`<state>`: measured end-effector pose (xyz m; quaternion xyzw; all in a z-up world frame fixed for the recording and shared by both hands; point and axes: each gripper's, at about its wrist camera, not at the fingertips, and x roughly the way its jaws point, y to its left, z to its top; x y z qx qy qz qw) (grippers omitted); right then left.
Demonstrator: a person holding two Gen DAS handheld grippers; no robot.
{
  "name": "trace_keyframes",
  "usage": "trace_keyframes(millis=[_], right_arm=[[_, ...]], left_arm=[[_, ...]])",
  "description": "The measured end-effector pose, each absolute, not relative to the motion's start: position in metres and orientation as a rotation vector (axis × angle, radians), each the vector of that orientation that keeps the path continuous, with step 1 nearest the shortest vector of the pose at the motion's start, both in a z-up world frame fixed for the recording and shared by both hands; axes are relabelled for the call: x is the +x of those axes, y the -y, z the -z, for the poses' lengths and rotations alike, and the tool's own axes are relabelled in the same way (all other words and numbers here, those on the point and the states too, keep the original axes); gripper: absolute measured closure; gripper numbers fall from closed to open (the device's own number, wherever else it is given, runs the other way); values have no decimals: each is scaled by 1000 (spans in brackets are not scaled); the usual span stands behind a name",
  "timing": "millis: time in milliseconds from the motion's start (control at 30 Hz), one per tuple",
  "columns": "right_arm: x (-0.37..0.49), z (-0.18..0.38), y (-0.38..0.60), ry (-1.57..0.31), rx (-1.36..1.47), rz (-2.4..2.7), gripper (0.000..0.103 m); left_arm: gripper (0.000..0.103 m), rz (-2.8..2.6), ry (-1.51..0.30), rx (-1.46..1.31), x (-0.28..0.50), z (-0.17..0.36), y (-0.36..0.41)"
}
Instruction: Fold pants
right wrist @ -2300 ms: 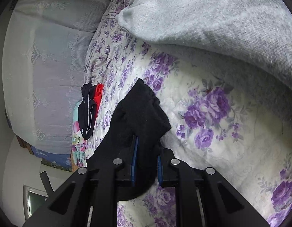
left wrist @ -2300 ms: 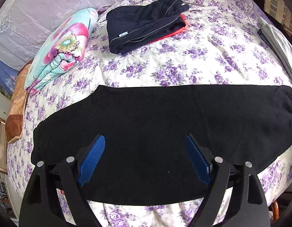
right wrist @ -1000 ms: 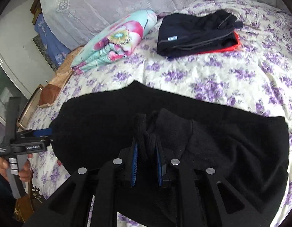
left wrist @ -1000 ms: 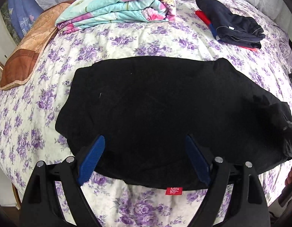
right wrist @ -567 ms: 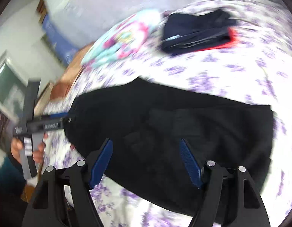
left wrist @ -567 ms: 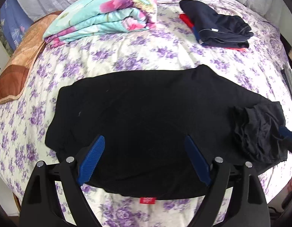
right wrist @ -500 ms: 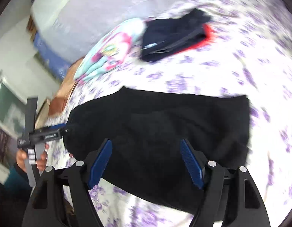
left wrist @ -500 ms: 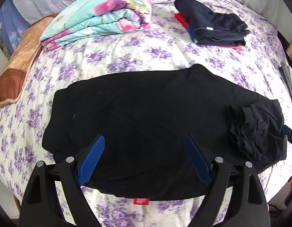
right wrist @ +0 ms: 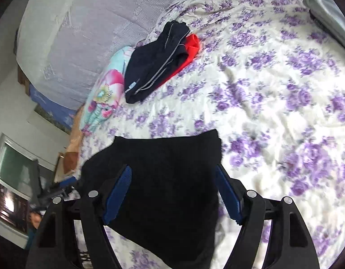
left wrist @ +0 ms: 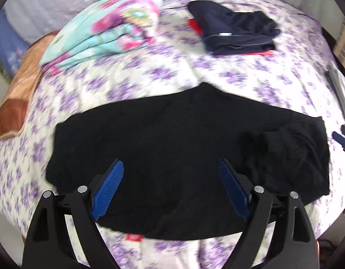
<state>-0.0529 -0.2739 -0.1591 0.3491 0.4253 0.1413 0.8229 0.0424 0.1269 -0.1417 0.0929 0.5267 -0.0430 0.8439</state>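
Observation:
Black pants (left wrist: 176, 132) lie folded over on the floral bedspread (left wrist: 250, 78), with a rumpled cuff end on top at the right (left wrist: 291, 152) and a red label at the near edge (left wrist: 133, 237). My left gripper (left wrist: 170, 168) is open and empty, hovering above the near part of the pants. My right gripper (right wrist: 172, 173) is open and empty above the pants' right end (right wrist: 163, 170). The right gripper also shows at the right edge of the left wrist view (left wrist: 342, 137).
A folded floral quilt (left wrist: 109, 29) lies at the back left. Folded dark and red clothes (left wrist: 235, 31) lie at the back, also in the right wrist view (right wrist: 159, 60). Brown fabric (left wrist: 9, 112) sits at the left. Grey cloth (right wrist: 329, 15) lies at the far right.
My right gripper carried the pants' leg end over onto the rest, opened and let it go, then drew back to the right. My left gripper stayed open and shifted slightly.

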Motion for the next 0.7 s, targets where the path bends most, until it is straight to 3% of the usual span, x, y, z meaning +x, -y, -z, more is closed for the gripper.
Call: trace_keyframes(millis=[100,167,400,567,700], right_arm=[[-28,177,266,-950,777,-385,23],[-13,198,262,-1063,675,-273,28],[-15,147,174,-973,387,-444,21],[-1,171,87,-1145,230,-569,19],[-4,162,79,-1110,233,-547,15]], left_arm=[[19,-26,-1145,131,33,145,-170],[19,-110,-1170,85,25,149,-201],[18,-252,-1194,-160,-11,156,-294],[18,-167,-1184,-475,-24,173,-338],[18,-3,-1127,-883,-24,201,-373]])
